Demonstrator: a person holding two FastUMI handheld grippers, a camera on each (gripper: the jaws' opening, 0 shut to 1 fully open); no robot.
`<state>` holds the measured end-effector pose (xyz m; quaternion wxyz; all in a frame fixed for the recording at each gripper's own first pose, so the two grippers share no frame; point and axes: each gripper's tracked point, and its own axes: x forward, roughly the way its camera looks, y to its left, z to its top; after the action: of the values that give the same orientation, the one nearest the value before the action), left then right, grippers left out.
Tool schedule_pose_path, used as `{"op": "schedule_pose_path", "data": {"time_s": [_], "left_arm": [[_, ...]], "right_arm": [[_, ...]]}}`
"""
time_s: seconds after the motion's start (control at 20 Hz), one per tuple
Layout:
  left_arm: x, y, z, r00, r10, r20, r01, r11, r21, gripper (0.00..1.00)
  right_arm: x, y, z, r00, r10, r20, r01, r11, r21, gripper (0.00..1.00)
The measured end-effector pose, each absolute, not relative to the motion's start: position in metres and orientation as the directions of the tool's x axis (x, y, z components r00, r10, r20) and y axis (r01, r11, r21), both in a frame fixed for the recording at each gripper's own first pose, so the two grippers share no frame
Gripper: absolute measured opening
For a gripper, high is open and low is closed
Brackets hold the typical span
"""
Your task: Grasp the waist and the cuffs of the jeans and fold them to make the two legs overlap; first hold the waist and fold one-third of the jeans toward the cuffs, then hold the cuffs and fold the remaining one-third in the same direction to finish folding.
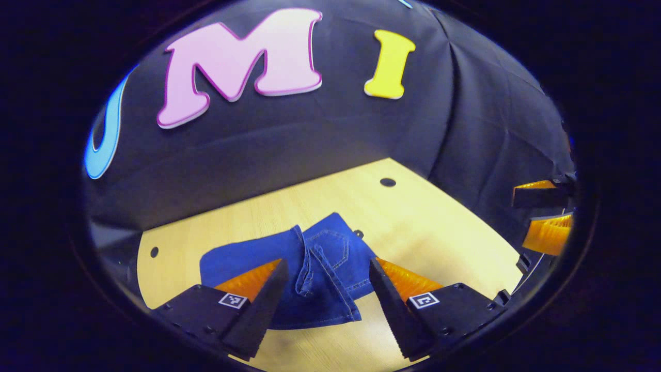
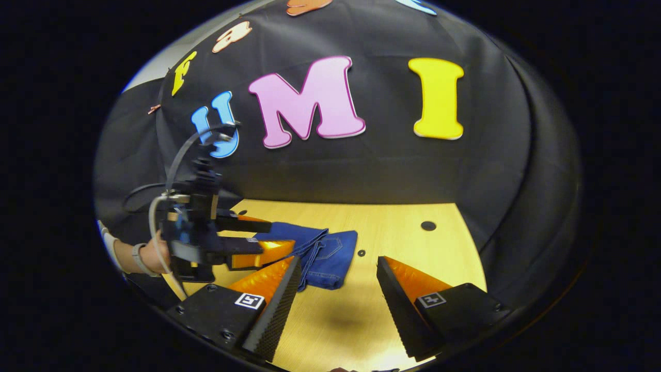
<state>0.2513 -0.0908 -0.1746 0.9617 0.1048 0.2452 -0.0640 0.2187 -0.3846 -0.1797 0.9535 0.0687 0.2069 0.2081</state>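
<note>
Here there is one pair of jeans (image 1: pixel 315 268), folded into a compact bundle and lying on the single wooden table (image 1: pixel 439 227). Two grippers are present. From the left gripper view, the left gripper (image 1: pixel 326 305) hangs above the near end of the bundle with its two fingers spread wide; the denim shows in the gap between them, and neither finger presses on it. A seam and a back pocket show on the top of the fold, and a looser flap of cloth spreads out to the left beneath it.

In the right gripper view, the right gripper (image 2: pixel 338 305) also has its two fingers wide apart, with nothing between them but bare table (image 2: pixel 413 243); the jeans (image 2: pixel 325 253) lie ahead and to the left, apart from its fingers. Farther left in that view the left gripper (image 2: pixel 258 237) is seen from the side, held in a hand (image 2: pixel 155 256) with a band at the wrist, its fingers parted and poised over the near edge of the jeans. At the right rim of the left gripper view, the right gripper (image 1: pixel 545 212) shows with its fingers apart.

Three small dark holes can be counted in the tabletop.
</note>
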Motion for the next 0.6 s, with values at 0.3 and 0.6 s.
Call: {"op": "schedule_pose_path", "data": {"time_s": [0.3, 0.6], "left_arm": [[0.095, -0.092, -0.085, 0.966, -0.029, -0.257, 0.078, 0.980, 0.182, 0.96], [-0.037, -0.076, -0.065, 0.983, 0.034, -0.180, -0.028, 0.999, 0.035, 0.96]], "right_arm": [[0.128, -0.386, -0.090, 0.903, 0.374, -0.213, -0.334, 0.921, 0.201, 0.92], [0.040, -0.384, -0.037, 0.938, 0.327, -0.115, -0.316, 0.943, 0.105, 0.95]]}}
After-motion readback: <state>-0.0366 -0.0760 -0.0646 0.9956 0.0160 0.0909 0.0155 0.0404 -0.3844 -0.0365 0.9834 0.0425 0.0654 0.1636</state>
